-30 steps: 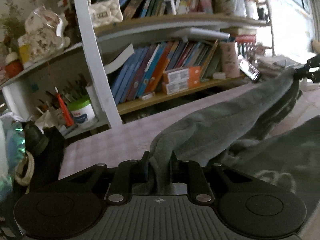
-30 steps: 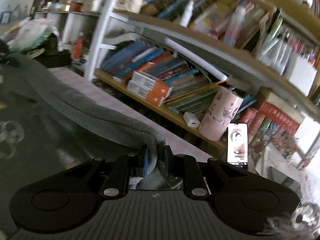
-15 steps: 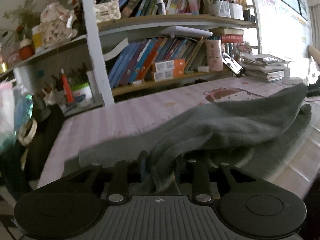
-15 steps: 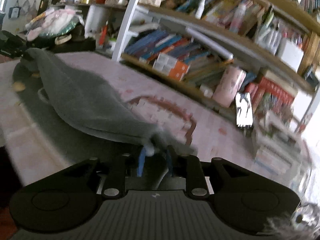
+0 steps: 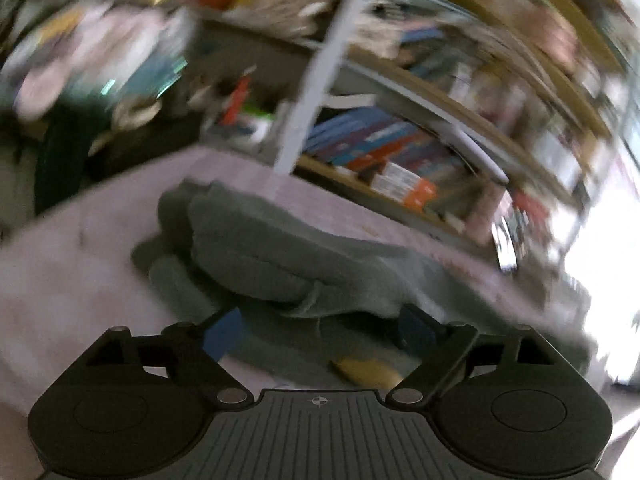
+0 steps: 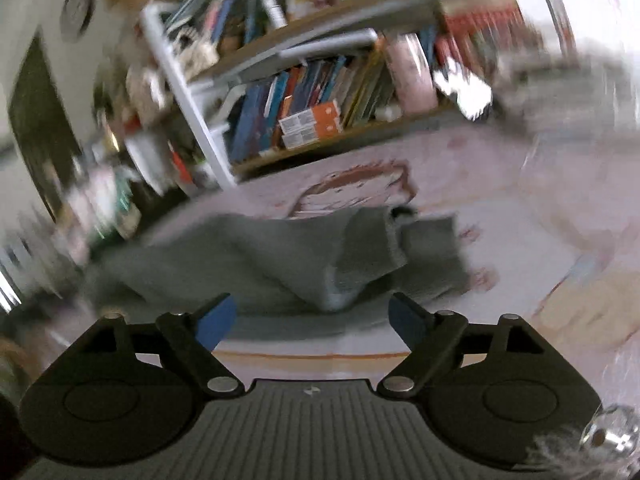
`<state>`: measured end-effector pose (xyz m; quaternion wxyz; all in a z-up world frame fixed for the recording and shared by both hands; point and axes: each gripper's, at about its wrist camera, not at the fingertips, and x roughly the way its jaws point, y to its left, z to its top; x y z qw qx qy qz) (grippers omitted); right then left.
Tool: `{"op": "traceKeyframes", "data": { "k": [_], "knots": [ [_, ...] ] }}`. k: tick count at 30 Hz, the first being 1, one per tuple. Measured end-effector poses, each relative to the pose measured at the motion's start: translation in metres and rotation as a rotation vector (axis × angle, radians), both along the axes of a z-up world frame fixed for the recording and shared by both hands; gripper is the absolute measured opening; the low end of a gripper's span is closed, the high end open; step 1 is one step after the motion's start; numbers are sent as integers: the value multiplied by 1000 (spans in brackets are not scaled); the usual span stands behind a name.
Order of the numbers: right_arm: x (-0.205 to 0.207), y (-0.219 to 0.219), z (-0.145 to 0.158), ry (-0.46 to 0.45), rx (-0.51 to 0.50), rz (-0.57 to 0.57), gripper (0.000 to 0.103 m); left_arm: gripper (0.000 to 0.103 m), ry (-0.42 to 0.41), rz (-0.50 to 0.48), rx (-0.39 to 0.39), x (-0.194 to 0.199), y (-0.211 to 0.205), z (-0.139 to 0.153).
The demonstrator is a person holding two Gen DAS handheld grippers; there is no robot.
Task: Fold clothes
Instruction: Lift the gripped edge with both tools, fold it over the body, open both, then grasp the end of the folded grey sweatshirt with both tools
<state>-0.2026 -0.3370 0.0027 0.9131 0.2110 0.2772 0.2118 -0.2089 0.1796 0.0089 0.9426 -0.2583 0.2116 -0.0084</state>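
Mostly blurred: bookshelf (image 5: 400, 176) smeared; grey garment (image 6: 280, 256) lies heaped, edges indistinct.

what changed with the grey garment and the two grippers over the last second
Both let go: the left gripper and right gripper, earlier clamped on the grey garment, are opening, and it has dropped folded onto the pink tablecloth. The bookshelf is unchanged.

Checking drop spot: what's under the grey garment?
The grey garment lies on the pink patterned tablecloth, partly covering its brown cartoon print. Anything beneath the folds is hidden.
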Motion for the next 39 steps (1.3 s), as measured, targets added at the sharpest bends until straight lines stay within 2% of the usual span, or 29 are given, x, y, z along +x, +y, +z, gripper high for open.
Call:
{"op": "traceKeyframes", "data": {
  "k": [4, 6, 8, 9, 13, 15, 16, 18, 22, 24, 26, 27, 28, 30, 32, 33, 35, 37, 38, 39],
  "knots": [
    [22, -10, -9, 131, 235, -42, 81, 89, -3, 30, -226, 6, 15, -9],
    [32, -17, -14, 161, 342, -69, 80, 88, -8, 22, -297, 5, 21, -13],
    [41, -23, -18, 188, 422, -106, 68, 88, -8, 33, -343, 4, 25, -15],
    [45, -23, -19, 203, 414, -136, 59, 88, -8, 40, -363, 4, 28, -16],
    [57, -22, -27, 248, 379, -177, 47, 85, -21, 64, -456, 8, 38, -20],
    [60, -22, -35, 266, 372, -181, 42, 72, -35, 69, -489, 15, 42, -22],
    [62, -22, -38, 272, 372, -181, 42, 61, -31, 72, -501, 20, 44, -24],
    [66, -22, -41, 279, 377, -183, 37, 57, 5, 92, -524, 34, 48, -29],
    [75, -21, -44, 288, 380, -184, 37, 58, 62, 133, -527, 61, 55, -34],
    [76, -21, -45, 288, 374, -189, 34, 54, 54, 164, -532, 70, 61, -34],
    [76, -22, -45, 286, 373, -192, 33, 30, 36, 191, -520, 77, 66, -32],
    [75, -22, -46, 285, 373, -194, 31, 23, 21, 193, -500, 79, 67, -30],
    [75, -22, -47, 284, 373, -195, 30, 11, -1, 186, -471, 79, 68, -26],
    [74, -23, -48, 284, 373, -198, 27, 7, -132, 154, -396, 65, 63, -12],
    [73, -24, -50, 280, 374, -202, 24, 7, -283, 76, -314, 46, 53, 2],
    [73, -24, -50, 277, 374, -203, 23, 7, -292, 64, -318, 40, 52, -1],
    [72, -23, -51, 265, 365, -208, 21, 7, -255, 67, -366, 31, 54, -12],
    [70, -22, -49, 249, 349, -211, 17, 7, -105, 140, -396, 28, 60, -35],
    [69, -22, -48, 238, 339, -212, 15, 7, -53, 165, -404, 27, 63, -45],
    [69, -23, -46, 226, 331, -212, 14, 7, -36, 172, -424, 25, 65, -53]
  ]
}}
